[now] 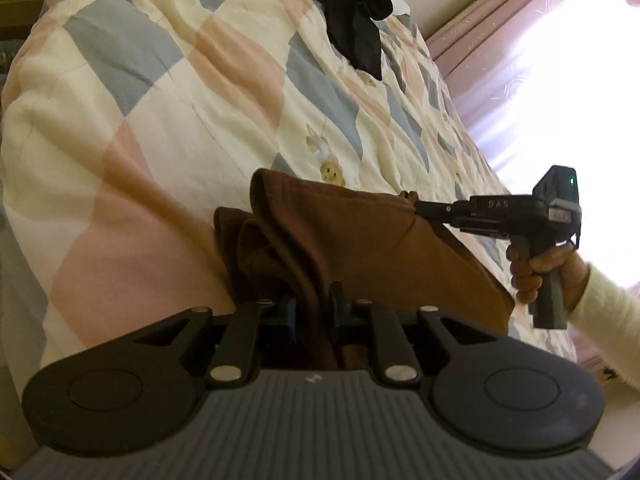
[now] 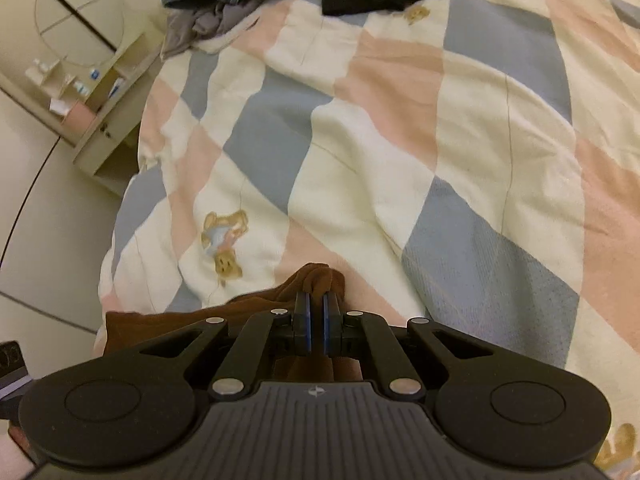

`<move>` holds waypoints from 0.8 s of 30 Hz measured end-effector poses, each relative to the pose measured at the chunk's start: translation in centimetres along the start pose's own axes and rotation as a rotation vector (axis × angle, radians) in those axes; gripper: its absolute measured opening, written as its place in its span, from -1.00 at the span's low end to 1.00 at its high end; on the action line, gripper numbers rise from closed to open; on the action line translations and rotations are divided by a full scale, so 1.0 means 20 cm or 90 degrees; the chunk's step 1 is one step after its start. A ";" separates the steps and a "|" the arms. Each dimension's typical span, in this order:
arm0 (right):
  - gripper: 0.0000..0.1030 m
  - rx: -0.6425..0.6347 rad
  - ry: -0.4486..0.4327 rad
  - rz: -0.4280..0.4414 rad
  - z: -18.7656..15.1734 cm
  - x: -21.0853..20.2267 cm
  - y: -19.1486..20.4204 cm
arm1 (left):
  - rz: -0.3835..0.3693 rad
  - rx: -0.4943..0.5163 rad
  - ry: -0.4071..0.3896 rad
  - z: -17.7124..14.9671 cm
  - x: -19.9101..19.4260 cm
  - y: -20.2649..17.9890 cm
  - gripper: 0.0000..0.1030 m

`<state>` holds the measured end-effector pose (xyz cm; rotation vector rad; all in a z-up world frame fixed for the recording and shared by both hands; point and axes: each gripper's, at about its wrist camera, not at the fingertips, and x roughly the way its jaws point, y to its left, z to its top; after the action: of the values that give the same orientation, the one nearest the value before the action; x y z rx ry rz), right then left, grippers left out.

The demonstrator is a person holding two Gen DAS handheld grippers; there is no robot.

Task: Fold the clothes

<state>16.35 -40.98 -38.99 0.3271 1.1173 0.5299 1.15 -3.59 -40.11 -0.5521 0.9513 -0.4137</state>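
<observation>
The left gripper (image 1: 314,300) has its jaws clamped on a bunched fold of a soft brown garment (image 1: 360,240), lifted just above a quilted bedspread (image 1: 160,120). The right gripper (image 2: 316,308), with blue-edged pads, pinches another corner of the same brown cloth. The bedspread is puffy, patterned in cream, pink and grey-blue diamonds with small teddy bears. Farther back lies a crumpled heap of black clothing (image 1: 356,8). Pink curtains (image 1: 500,40) hang beyond.

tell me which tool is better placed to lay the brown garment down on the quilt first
Right, probably. The right tool pinches one tip of the brown garment directly above open quilt. The left tool grips a thick hanging bunch.
</observation>
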 end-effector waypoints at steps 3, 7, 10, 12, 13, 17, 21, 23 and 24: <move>-0.45 0.038 -0.007 -0.001 -0.01 -0.02 -0.02 | 0.008 -0.010 0.002 0.03 -0.02 0.00 -0.66; -0.09 0.071 -0.079 -0.032 -0.03 -0.18 -0.01 | 0.076 0.038 -0.048 0.09 -0.14 -0.06 -0.55; -0.06 0.002 -0.120 -0.056 -0.07 -0.30 0.08 | 0.100 0.076 -0.079 0.14 -0.21 -0.10 -0.54; -0.18 -0.036 -0.109 -0.060 -0.08 -0.25 0.11 | 0.066 0.117 -0.079 0.16 -0.20 -0.15 -0.54; -0.27 -0.051 -0.099 -0.064 -0.08 -0.21 0.12 | 0.030 0.148 -0.060 0.17 -0.15 -0.19 -0.54; -0.53 -0.113 -0.061 -0.077 -0.08 -0.05 0.17 | 0.036 0.296 -0.002 0.11 0.12 -0.33 -0.52; -0.69 -0.175 -0.022 -0.091 -0.08 0.10 0.22 | 0.112 0.272 0.002 0.11 0.30 -0.21 -0.72; -0.74 -0.199 -0.007 -0.098 -0.08 0.17 0.23 | 0.141 0.240 -0.011 0.11 0.31 -0.18 -0.94; -0.79 -0.200 -0.008 -0.103 -0.08 0.19 0.23 | 0.155 0.225 -0.018 0.12 0.31 -0.17 -0.94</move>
<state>14.99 -35.15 -40.23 -0.0330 1.0192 0.5498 6.11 -9.05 -40.99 -0.1182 0.8814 -0.3441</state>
